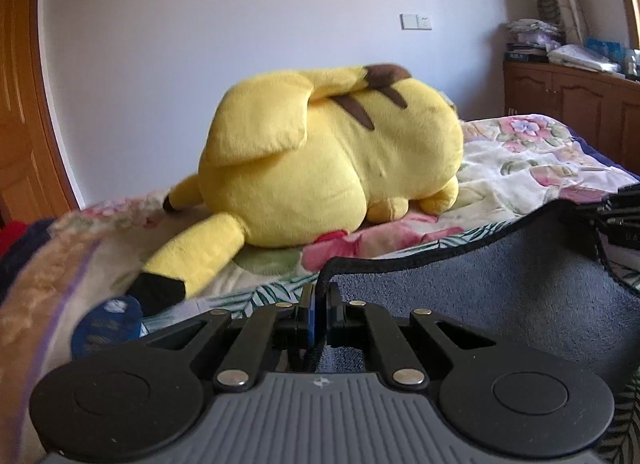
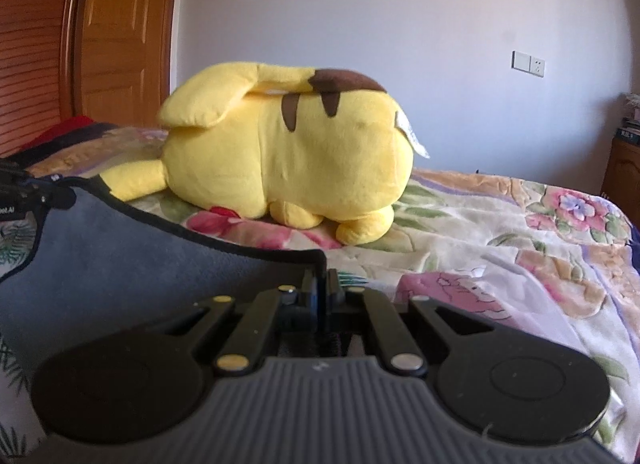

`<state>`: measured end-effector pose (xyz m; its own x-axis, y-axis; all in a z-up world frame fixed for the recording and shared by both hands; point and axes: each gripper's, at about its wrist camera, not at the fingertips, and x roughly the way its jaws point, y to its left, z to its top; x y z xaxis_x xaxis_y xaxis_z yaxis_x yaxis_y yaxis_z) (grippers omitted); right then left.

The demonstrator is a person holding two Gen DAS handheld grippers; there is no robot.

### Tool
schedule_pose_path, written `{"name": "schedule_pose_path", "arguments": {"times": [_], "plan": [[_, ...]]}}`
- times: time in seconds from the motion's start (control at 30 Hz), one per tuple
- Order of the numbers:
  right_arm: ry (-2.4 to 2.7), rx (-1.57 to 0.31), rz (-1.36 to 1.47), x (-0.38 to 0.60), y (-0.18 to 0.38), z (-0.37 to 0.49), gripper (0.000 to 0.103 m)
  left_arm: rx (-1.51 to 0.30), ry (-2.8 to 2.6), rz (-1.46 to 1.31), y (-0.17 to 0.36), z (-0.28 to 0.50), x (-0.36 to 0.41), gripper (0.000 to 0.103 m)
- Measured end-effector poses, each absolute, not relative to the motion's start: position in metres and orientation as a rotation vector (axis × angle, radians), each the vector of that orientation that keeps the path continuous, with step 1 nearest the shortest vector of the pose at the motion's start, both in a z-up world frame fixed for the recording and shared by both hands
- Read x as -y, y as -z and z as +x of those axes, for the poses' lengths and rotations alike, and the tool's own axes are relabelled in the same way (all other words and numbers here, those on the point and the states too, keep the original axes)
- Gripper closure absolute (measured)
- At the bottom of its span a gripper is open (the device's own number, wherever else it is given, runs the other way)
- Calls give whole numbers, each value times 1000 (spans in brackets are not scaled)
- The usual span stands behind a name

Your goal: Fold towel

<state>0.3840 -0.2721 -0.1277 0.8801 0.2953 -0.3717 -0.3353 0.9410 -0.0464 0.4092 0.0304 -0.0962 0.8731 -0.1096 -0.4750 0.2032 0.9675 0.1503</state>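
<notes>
While both hand-held grippers pinch a towel by its corners, a bedroom scene lies in front of them:

Towel: a blue-grey terry towel with a dark stitched border [image 1: 500, 284] hangs stretched between the two grippers, lifted just above the near part of the bed; in the right wrist view it [image 2: 132, 260] fills the near left.

Left gripper: the black two-finger left gripper [image 1: 319, 310] has its jaws drawn narrow, clamped on the towel's left corner, with the dark border rising out from between the blue-lined pads.

Right gripper: the black two-finger right gripper [image 2: 320, 296] is likewise closed tight on the towel's right corner, the border bending upward at its fingertips.

Other gripper in view: part of the right gripper shows at the right edge of the left wrist view, and part of the left gripper at the left edge of the right wrist view, each beside the towel's edge.

Bedspread: a cream quilted bedspread printed with pink flowers and green leaves [image 2: 500, 232] covers the bed under and beyond the towel.

Plush toy: a large yellow plush toy with brown stripes and black-tipped ears [image 1: 332, 152] lies on the bedspread, far of the towel and apart from it.

Backdrop: a plain white wall with a white wall switch plate [image 1: 416, 21] stands behind; an orange-brown wooden door [image 2: 120, 32] is at far left, and a brown wooden cabinet stacked with folded items [image 1: 572, 92] at far right.
</notes>
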Motion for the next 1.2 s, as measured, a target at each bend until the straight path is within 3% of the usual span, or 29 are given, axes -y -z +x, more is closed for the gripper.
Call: {"name": "schedule_pose_path", "arguments": {"times": [0.27, 0.4, 0.43, 0.47, 0.5, 0.53, 0.67, 0.97, 1.07, 1.2], "plan": [[-327, -472, -117, 268, 152, 406, 99, -542, 152, 189, 123, 428, -29, 94], [-325, -490, -99, 269, 156, 406, 97, -554, 156, 182, 127, 429, -27, 66], [-324, -493, -96, 270, 156, 406, 89, -556, 161, 181, 127, 428, -26, 62], [-319, -496, -96, 270, 156, 406, 79, -556, 162, 187, 127, 427, -24, 52], [-313, -499, -93, 271, 156, 406, 50, -551, 159, 191, 126, 426, -23, 42], [-314, -497, -83, 272, 155, 406, 30, -544, 159, 191, 126, 424, -22, 38], [-328, -481, -77, 274, 149, 397, 27, -537, 166, 171, 121, 415, -20, 17], [-323, -515, -56, 273, 133, 373, 16, -555, 175, 151, 101, 378, -12, 8], [-316, -515, -50, 273, 125, 360, 5, -561, 181, 155, 92, 365, -8, 5], [-309, -526, -28, 278, 114, 345, 0, -567, 192, 179, 78, 348, -3, 1]]}}
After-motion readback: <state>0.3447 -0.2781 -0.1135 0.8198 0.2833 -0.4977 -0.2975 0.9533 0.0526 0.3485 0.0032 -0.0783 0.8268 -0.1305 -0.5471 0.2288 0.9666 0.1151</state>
